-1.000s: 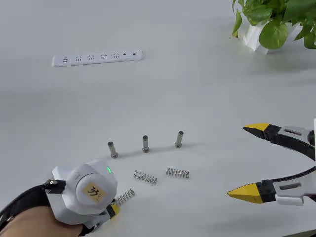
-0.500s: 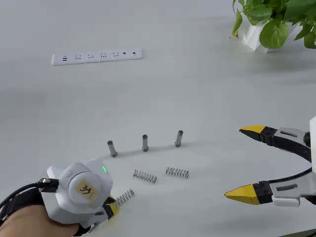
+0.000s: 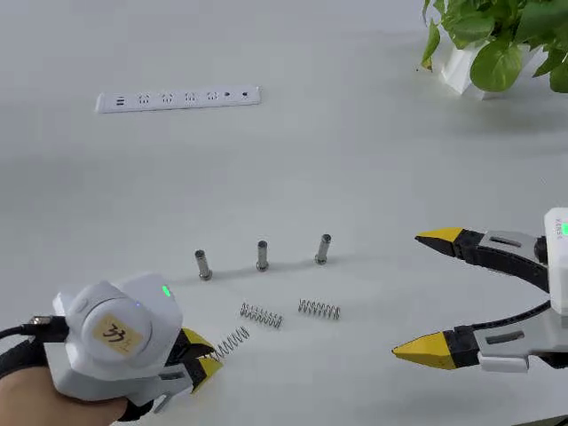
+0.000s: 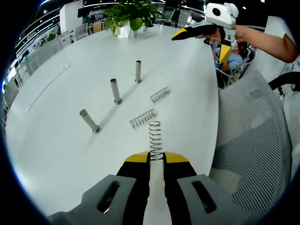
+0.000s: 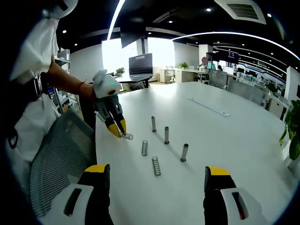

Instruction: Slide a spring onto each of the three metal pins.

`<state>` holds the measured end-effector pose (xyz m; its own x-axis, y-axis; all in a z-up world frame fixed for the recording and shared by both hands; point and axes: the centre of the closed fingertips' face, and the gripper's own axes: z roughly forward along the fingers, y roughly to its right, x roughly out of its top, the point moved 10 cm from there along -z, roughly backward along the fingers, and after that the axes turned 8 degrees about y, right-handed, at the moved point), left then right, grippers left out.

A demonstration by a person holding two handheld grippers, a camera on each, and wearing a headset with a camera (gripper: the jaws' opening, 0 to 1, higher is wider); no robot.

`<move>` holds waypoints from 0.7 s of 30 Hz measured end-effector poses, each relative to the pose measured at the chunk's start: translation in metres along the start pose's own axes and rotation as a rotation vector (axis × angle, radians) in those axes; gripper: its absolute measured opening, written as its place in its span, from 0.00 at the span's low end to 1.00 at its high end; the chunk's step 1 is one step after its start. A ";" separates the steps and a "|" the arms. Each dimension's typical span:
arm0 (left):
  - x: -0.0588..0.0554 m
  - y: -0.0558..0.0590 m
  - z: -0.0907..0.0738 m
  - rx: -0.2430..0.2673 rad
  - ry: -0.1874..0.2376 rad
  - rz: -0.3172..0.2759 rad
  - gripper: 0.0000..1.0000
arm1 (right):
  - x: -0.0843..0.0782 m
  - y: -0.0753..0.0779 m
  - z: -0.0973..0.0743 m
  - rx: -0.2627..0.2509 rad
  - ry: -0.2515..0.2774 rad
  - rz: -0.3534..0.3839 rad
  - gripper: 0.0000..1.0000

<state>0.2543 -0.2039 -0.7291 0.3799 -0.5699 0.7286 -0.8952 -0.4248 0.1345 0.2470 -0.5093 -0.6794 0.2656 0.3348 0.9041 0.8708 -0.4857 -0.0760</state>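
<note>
Pinching spring (image 4: pixel 155 136) by near end, left gripper (image 4: pixel 156 158) fingers closed on it; coil juts ahead, likely light, floppy, easily crushed, so grip end lightly. Beyond fingertips, metal pins (image 4: pixel 115 90) upright on bench (image 3: pixel 355 160). Right gripper (image 3: pixel 429 293) fingers spread, empty.

Illegible scrawl on sticker (image 3: pixel 117 332) atop left claw (image 3: pixel 208 353); nothing else readable.

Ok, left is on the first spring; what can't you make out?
- Gripped end of the spring: hidden between the left gripper's shut tips in the left gripper view, behind its body in the head view.
- Whether the spring's free end touches the table: too small to tell.
- How the pins are seated: bases too small, head view.
- Rear of the right gripper: cut off by the head view's right edge.
</note>
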 end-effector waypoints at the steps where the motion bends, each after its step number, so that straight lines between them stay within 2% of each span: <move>1: 0.001 0.001 -0.002 0.001 0.002 -0.004 0.06 | 0.001 -0.001 0.001 0.008 -0.001 0.003 0.79; 6: 0.011 0.006 -0.008 -0.031 0.060 0.016 0.06 | 0.011 -0.009 0.013 0.063 0.012 0.019 0.72; 7: 0.015 0.008 -0.009 -0.045 0.083 0.017 0.06 | 0.014 -0.011 0.017 0.077 0.014 0.024 0.71; 11: 0.024 0.012 -0.012 -0.062 0.119 0.019 0.06 | 0.021 -0.017 0.029 0.122 0.028 0.041 0.63; 13: 0.030 0.015 -0.013 -0.083 0.156 0.033 0.06 | 0.025 -0.020 0.035 0.145 0.034 0.048 0.60; 18: 0.040 0.019 -0.015 -0.103 0.194 0.037 0.06 | 0.036 -0.026 0.046 0.186 0.059 0.068 0.52; 21: 0.045 0.021 -0.016 -0.126 0.232 0.036 0.06 | 0.042 -0.027 0.051 0.212 0.088 0.095 0.47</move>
<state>0.2489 -0.2275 -0.6823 0.2963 -0.4004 0.8671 -0.9349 -0.3074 0.1775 0.2554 -0.4406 -0.6604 0.3212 0.2197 0.9212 0.9137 -0.3278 -0.2404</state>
